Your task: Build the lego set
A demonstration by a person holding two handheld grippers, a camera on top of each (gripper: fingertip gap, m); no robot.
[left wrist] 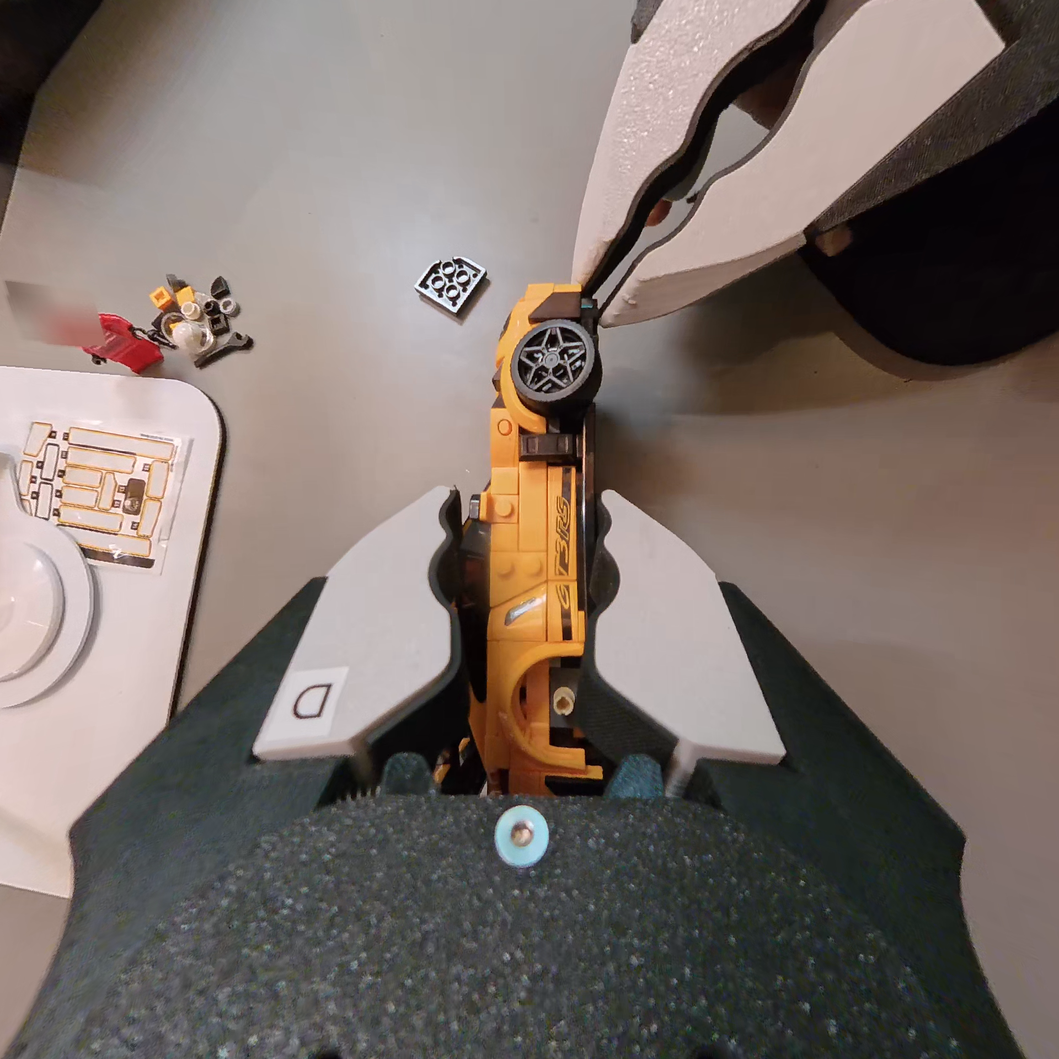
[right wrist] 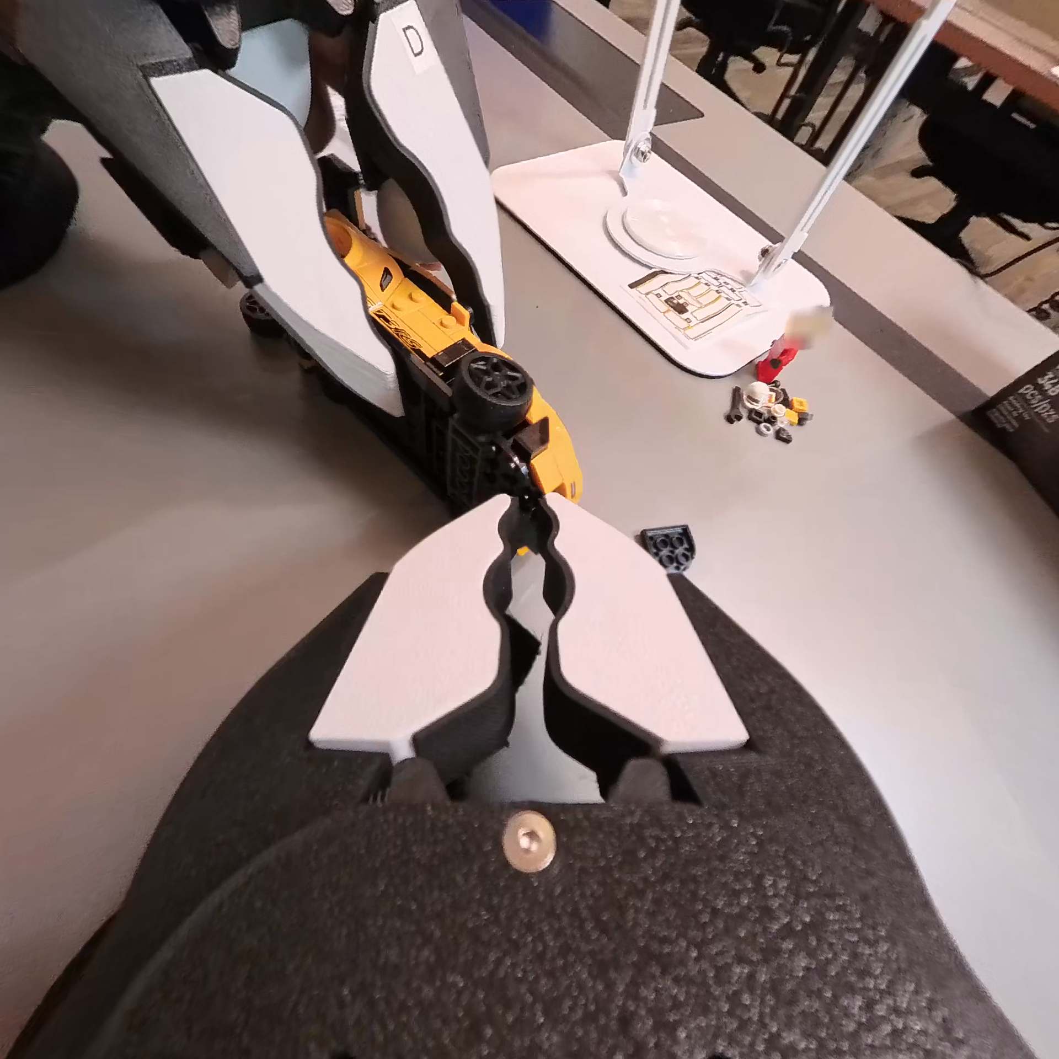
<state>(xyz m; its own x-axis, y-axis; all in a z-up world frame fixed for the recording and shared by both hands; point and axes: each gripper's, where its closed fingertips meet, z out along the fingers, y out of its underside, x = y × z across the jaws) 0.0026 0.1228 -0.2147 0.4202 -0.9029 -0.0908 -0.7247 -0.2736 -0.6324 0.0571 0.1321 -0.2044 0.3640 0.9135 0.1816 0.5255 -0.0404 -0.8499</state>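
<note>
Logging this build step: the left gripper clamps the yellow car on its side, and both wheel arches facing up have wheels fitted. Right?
Not quite. The left gripper does clamp the yellow car on its side, but only one upward-facing arch carries a wheel. The other arch shows a bare axle pin, as the left wrist view shows.
</note>
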